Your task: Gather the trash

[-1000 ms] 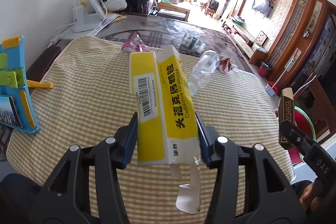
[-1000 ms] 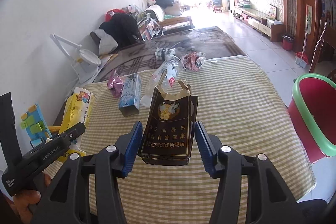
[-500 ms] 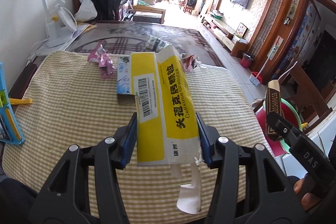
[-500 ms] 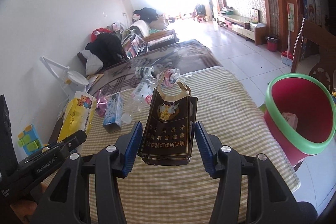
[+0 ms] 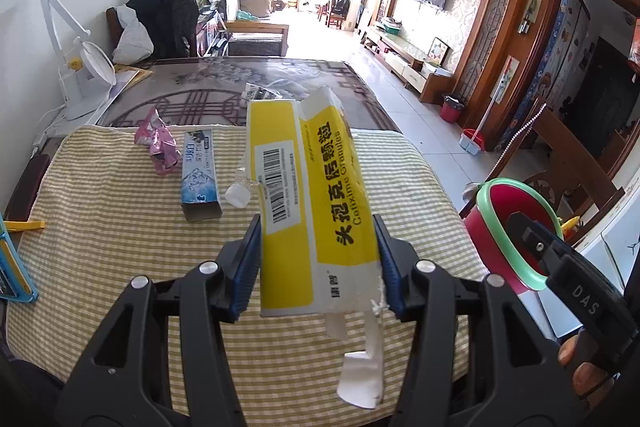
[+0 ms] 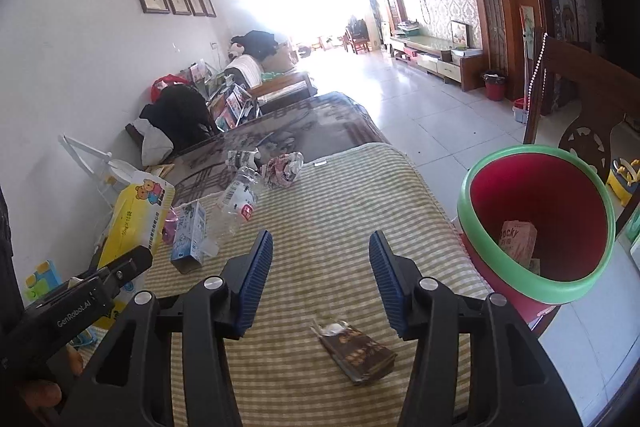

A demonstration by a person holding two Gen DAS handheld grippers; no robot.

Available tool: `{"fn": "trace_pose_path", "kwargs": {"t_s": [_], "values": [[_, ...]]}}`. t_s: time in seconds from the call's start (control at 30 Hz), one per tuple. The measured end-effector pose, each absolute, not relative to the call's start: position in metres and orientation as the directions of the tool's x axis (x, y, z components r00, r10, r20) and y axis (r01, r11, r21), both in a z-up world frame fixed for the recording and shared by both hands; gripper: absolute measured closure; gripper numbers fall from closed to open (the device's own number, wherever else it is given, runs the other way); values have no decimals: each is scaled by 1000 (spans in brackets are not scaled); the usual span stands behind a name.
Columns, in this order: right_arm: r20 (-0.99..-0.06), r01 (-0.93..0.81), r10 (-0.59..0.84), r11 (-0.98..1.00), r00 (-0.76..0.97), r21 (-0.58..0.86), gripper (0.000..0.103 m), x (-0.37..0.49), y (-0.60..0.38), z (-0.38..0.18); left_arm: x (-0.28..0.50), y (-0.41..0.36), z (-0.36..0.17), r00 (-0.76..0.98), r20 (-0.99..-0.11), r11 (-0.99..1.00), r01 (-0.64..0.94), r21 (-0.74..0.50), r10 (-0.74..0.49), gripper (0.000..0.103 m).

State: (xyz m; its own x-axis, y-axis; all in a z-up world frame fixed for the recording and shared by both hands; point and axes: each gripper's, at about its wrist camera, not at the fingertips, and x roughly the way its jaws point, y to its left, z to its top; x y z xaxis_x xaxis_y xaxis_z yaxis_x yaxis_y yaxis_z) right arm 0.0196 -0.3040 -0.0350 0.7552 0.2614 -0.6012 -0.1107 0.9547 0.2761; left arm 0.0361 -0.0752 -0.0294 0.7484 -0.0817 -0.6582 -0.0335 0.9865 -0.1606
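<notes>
The left gripper (image 5: 318,259) is clamped on the yellow carton (image 5: 312,199). The right gripper (image 6: 320,279) stands apart, empty, a dark packet (image 6: 358,351) lying on the surface just below it (short of the red bin (image 6: 536,223) to its right). A loose squeeze could drop the carton too.

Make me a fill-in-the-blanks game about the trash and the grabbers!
1. The left gripper is clamped on a ____ box.
2. The right gripper holds ____.
3. The red bin has a ____ rim.
4. The pink carton inside the bin reads ____.

Missing words: yellow; nothing; green; Pocky.
</notes>
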Motion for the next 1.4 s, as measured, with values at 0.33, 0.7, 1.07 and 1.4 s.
{"fn": "trace_pose_path", "kwargs": {"t_s": [0.33,0.7,1.07,1.4], "values": [[-849,-223,250,962,467,160,32,57,-302,-89,36,-79,-38,733,-676,986,-48,-163,-76,53],[-943,-420,230,901,241,112,31,48,-247,-161,36,-78,-44,722,-689,987,-56,-153,-66,52],[-919,-360,227,927,323,103,57,51,-256,-161,37,-80,-45,715,-695,986,-50,-161,-77,52],[-812,-231,319,945,489,232,57,51,-301,-102,46,-96,-43,712,-694,988,-6,-155,-104,52]]}}
